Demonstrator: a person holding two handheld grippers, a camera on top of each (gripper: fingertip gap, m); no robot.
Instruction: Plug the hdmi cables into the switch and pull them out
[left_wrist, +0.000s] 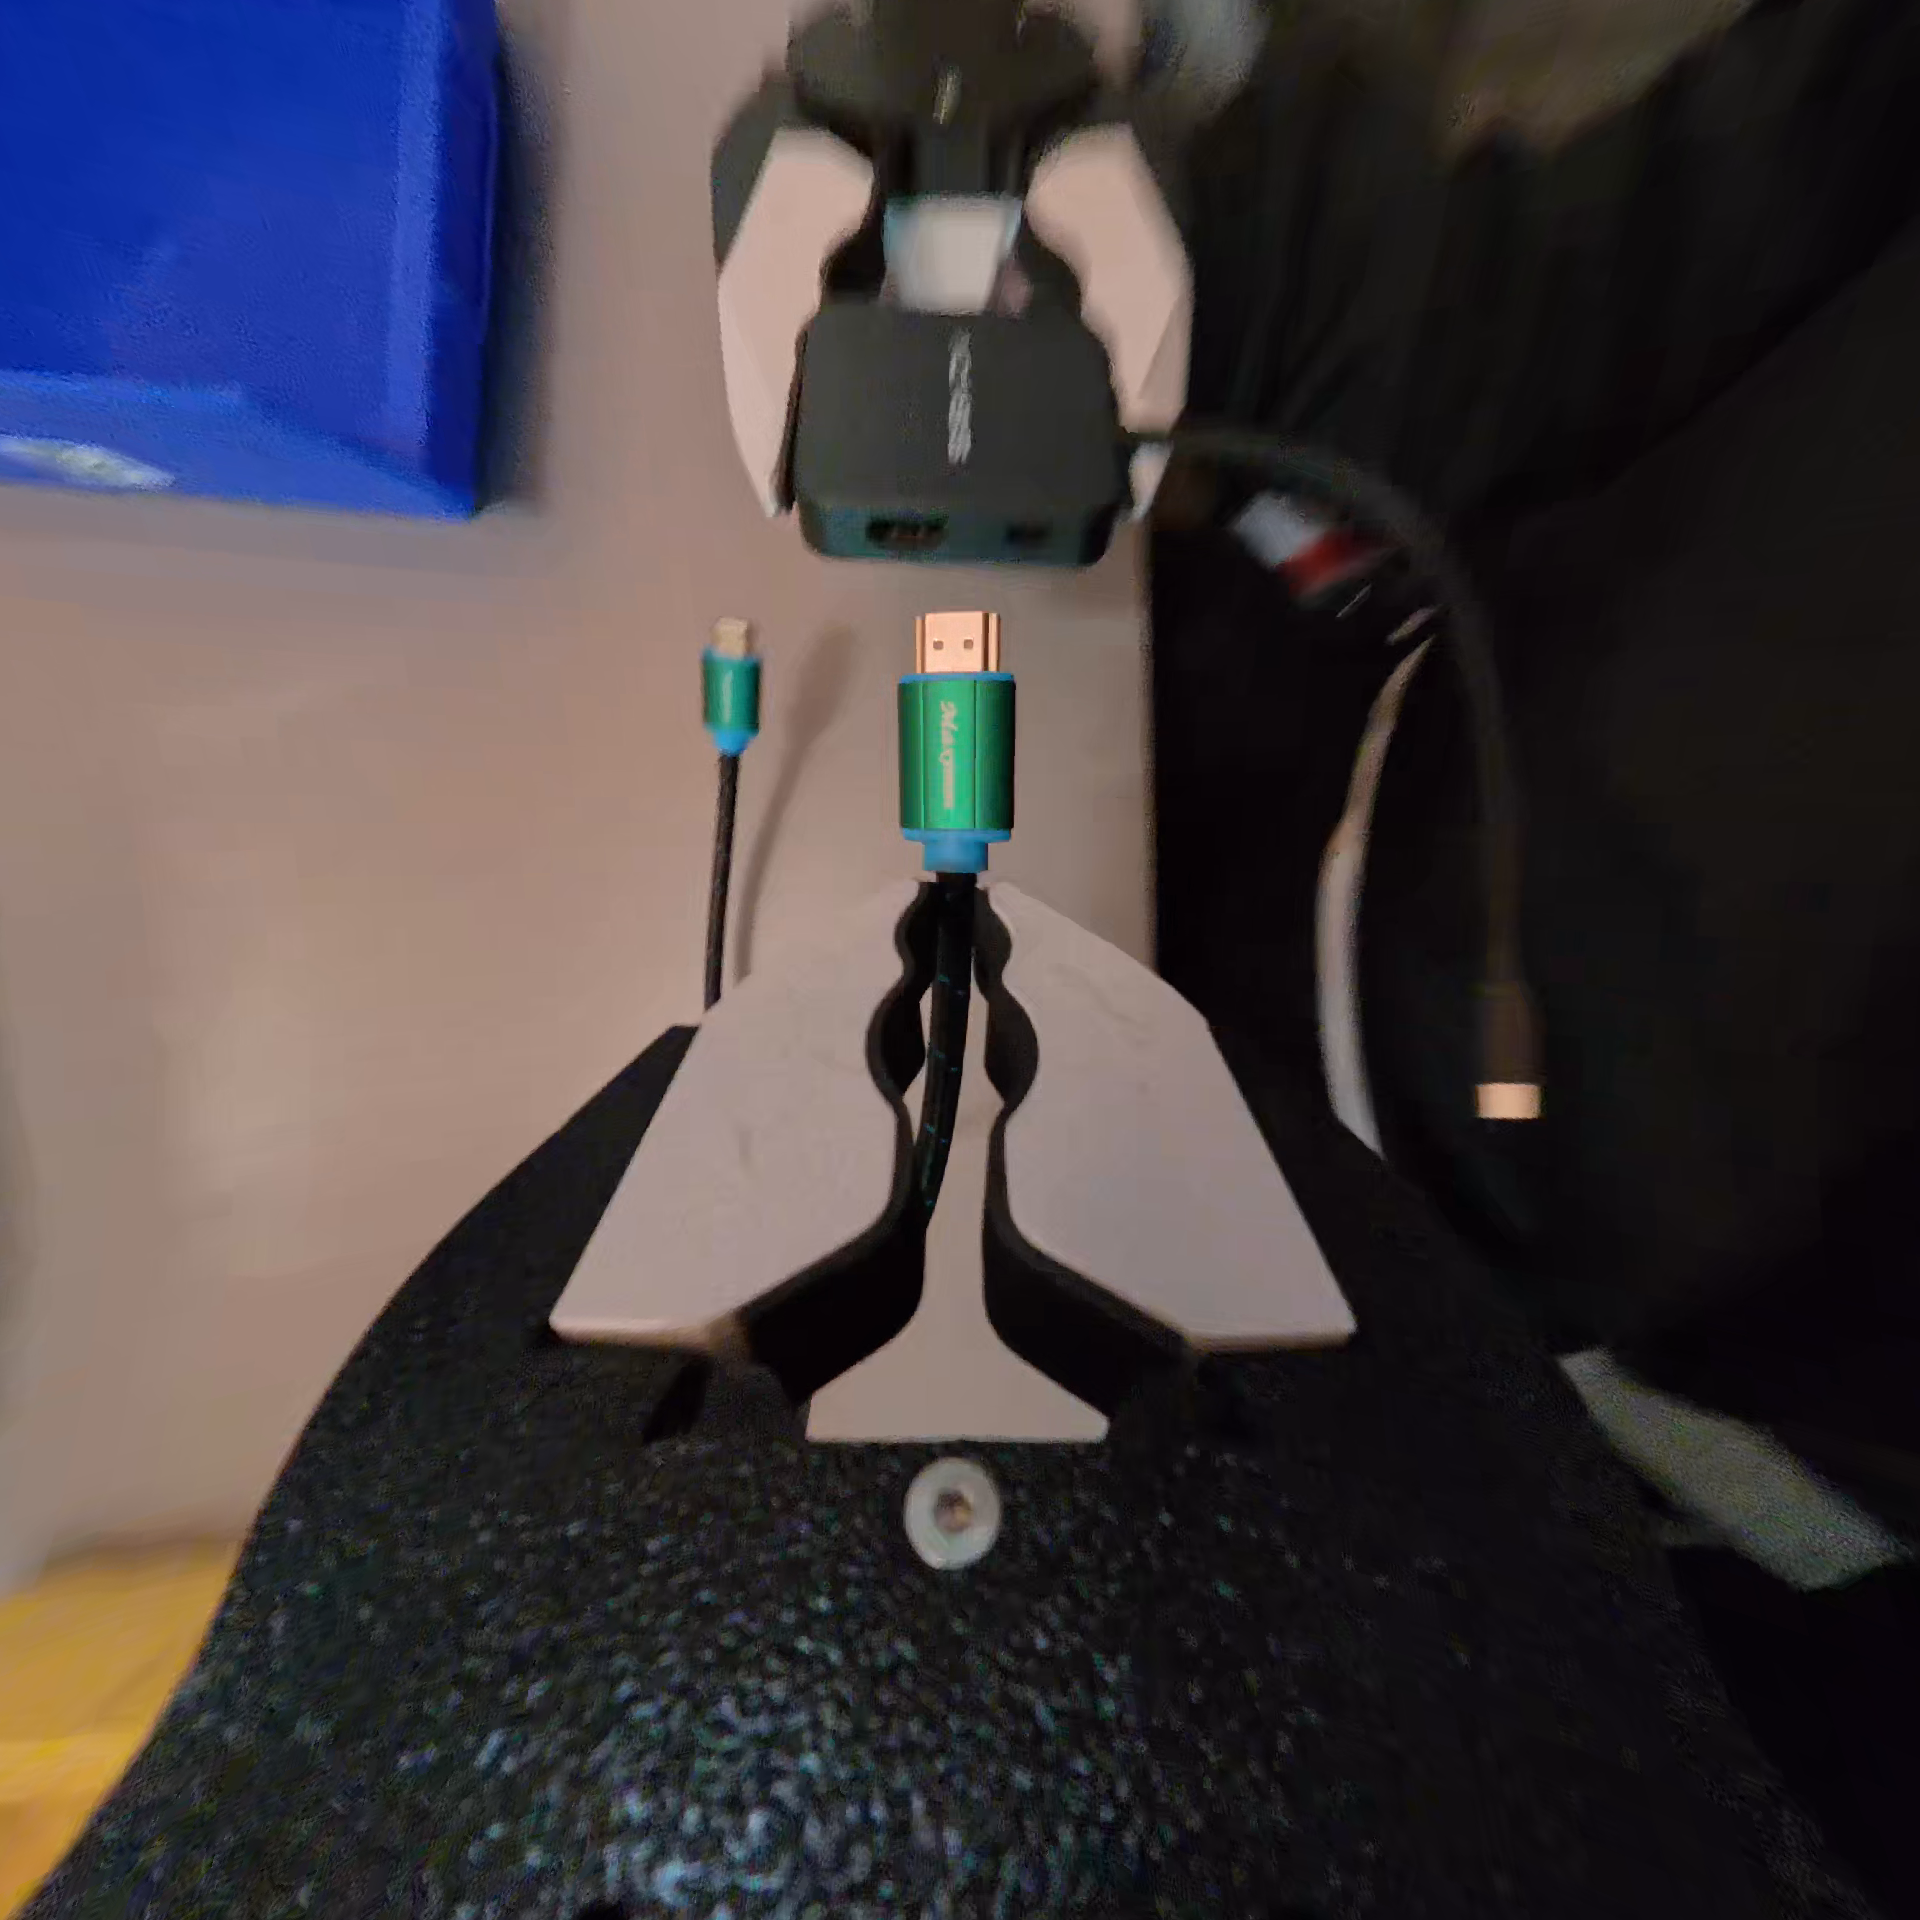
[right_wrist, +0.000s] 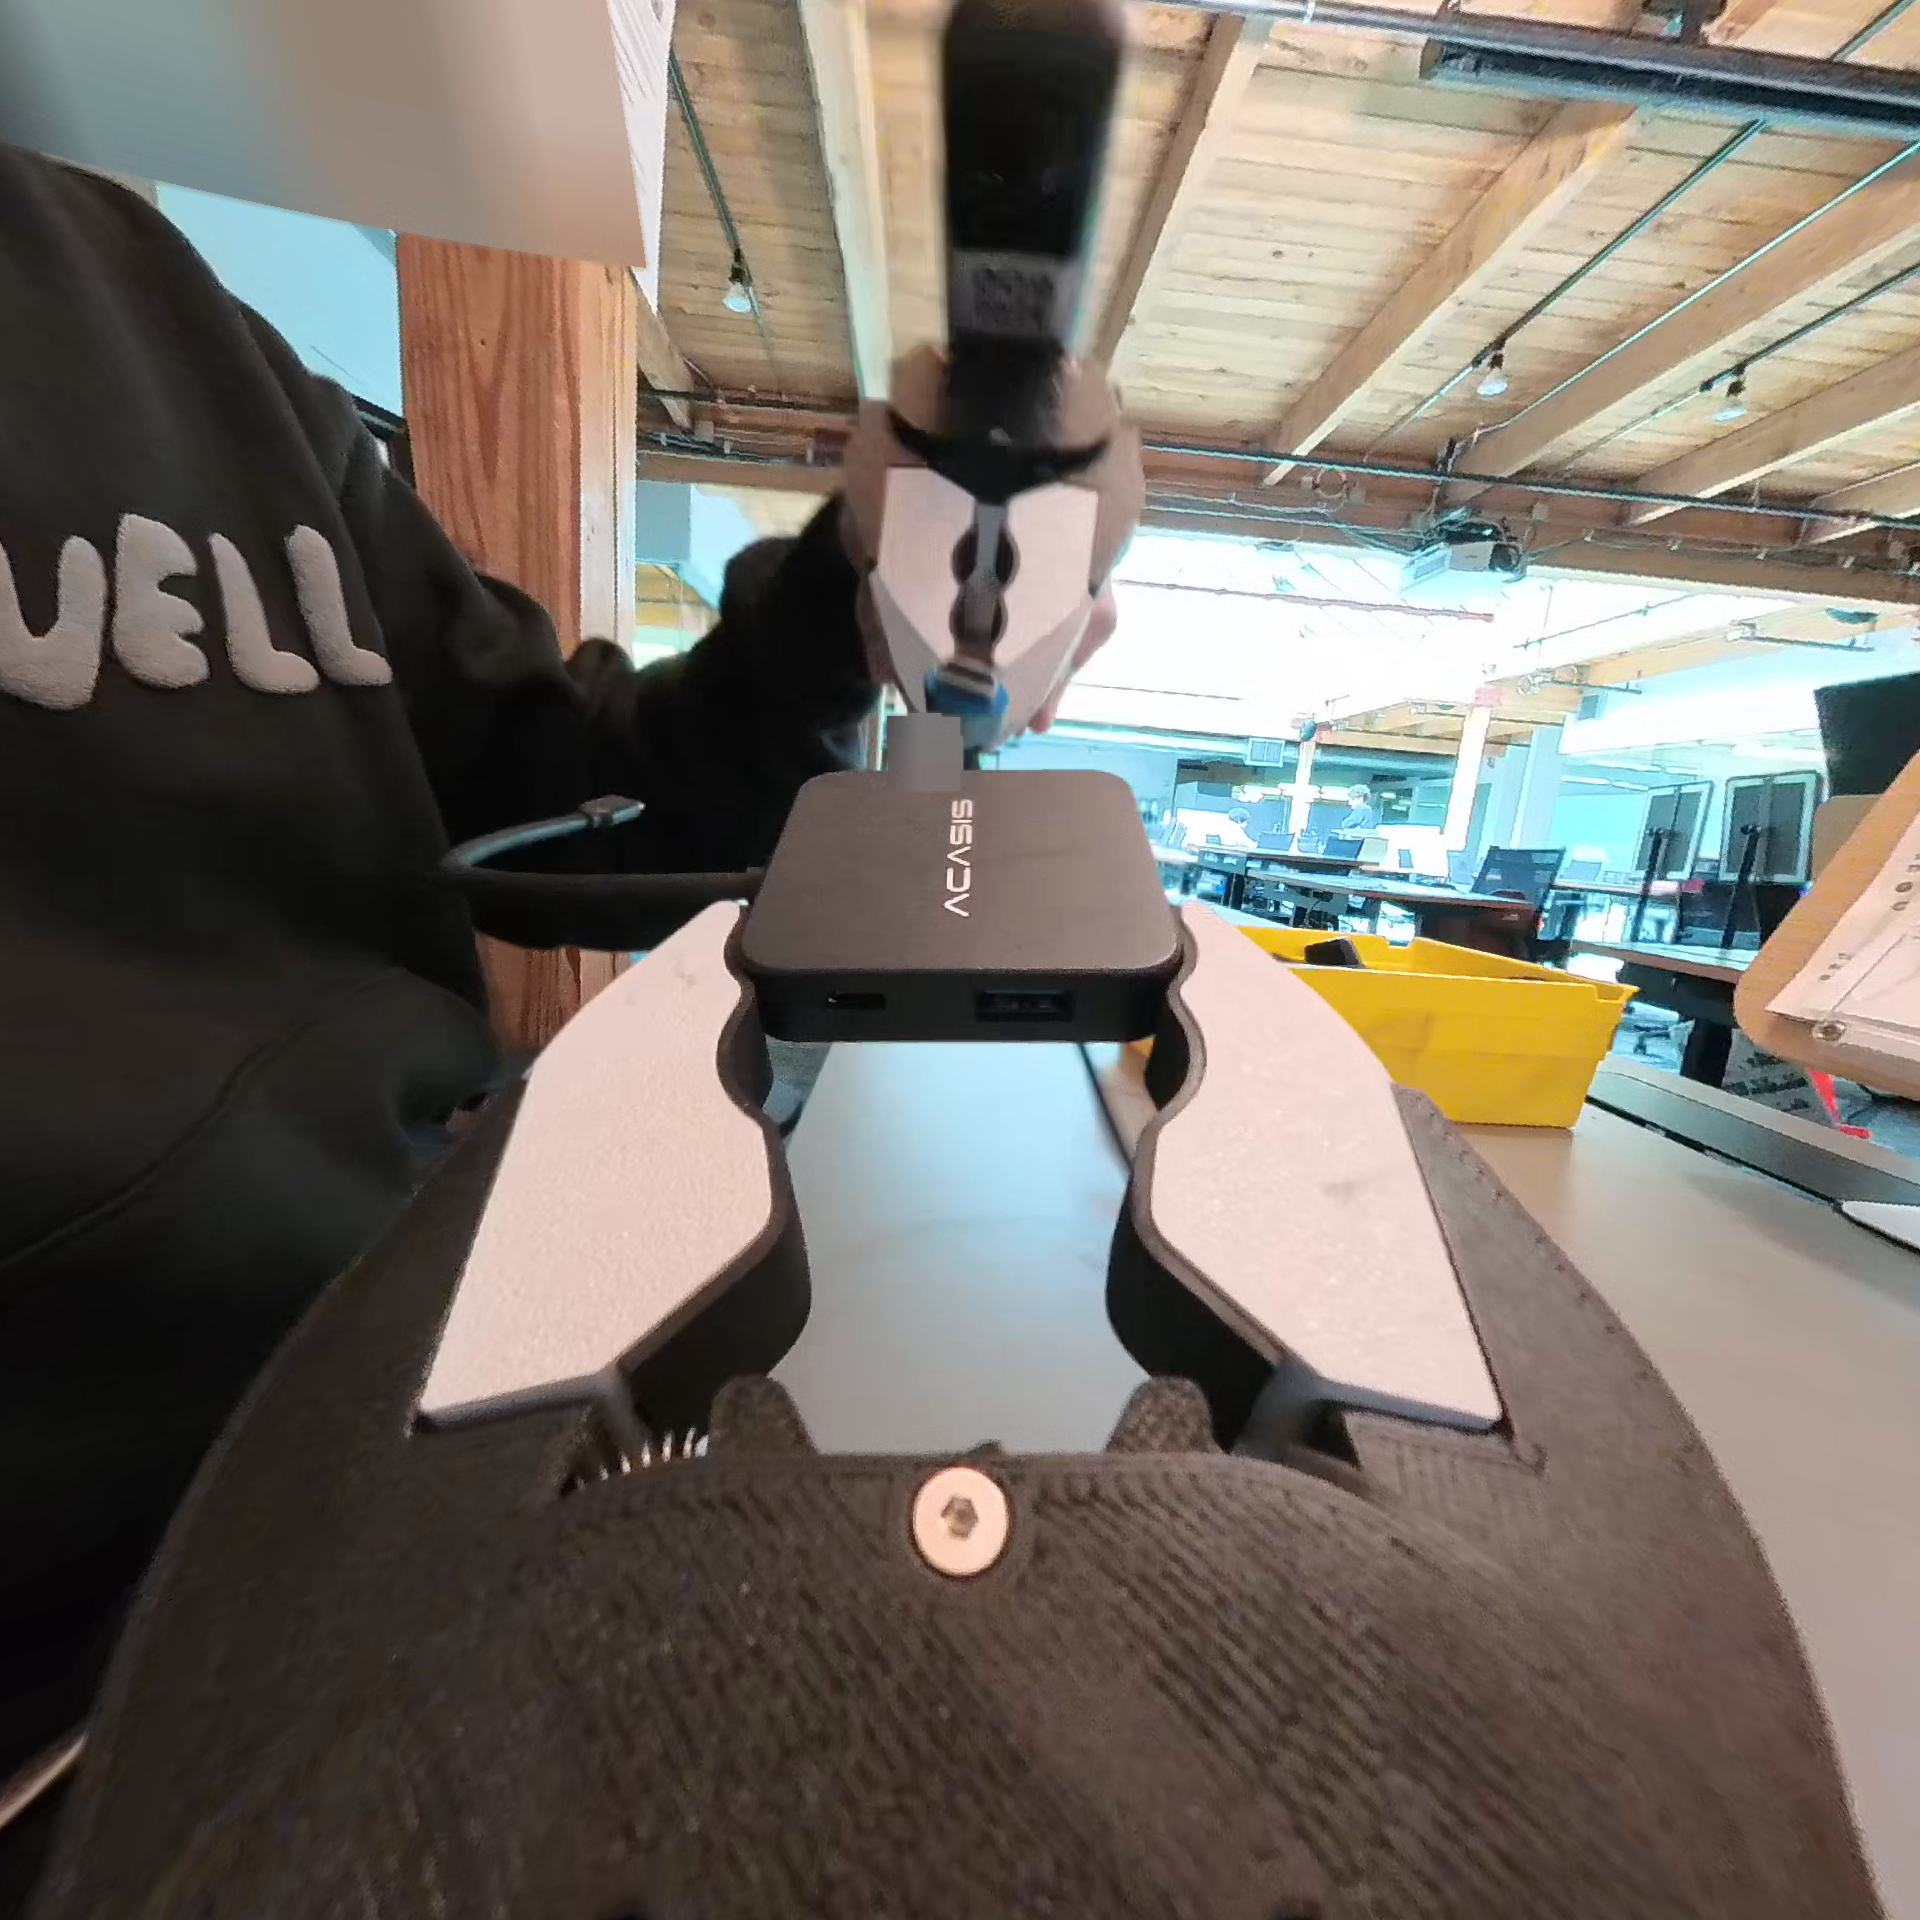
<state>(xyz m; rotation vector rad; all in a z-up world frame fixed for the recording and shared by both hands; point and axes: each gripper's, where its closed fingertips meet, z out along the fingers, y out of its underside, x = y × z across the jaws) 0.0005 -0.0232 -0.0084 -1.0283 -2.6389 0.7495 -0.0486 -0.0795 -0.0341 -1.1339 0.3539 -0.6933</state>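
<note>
Tools first: our left tool (left_wrist: 954, 883) is pinched narrow on the braided cable (left_wrist: 943, 1049) just behind the green HDMI plug (left_wrist: 954, 753), which stands out past the fingertips with its gold tip aimed at the switch (left_wrist: 951, 447). Our right tool (right_wrist: 961, 971) is spread wide enough to clamp the switch (right_wrist: 961, 883) by its two side edges, holding it off the table (right_wrist: 935, 1195).

From the left wrist view, the plug tip sits just short of the port (left_wrist: 912, 535) on the switch's facing edge, close but not touching, and looks slightly right of the opening. We judge the plug is not yet inserted.

Outward from there, a second green plug (left_wrist: 732, 698) lies on the table to the left, well clear. The switch's own pigtail cable (left_wrist: 1475, 748) loops off to the right and hangs free. A blue bin (left_wrist: 239, 249) sits at the upper left; in the right wrist view a yellow bin (right_wrist: 1444, 997) stands on the table beyond.

Risks, as we judge them: we grip the cable, not the plug body, so the plug can tilt or buckle backward when pushed, and the tip may scrape the port rim. A small sideways offset would cause the same jam. The switch is held only by its edges, so a hard push could twist it or slide it within the right tool.
</note>
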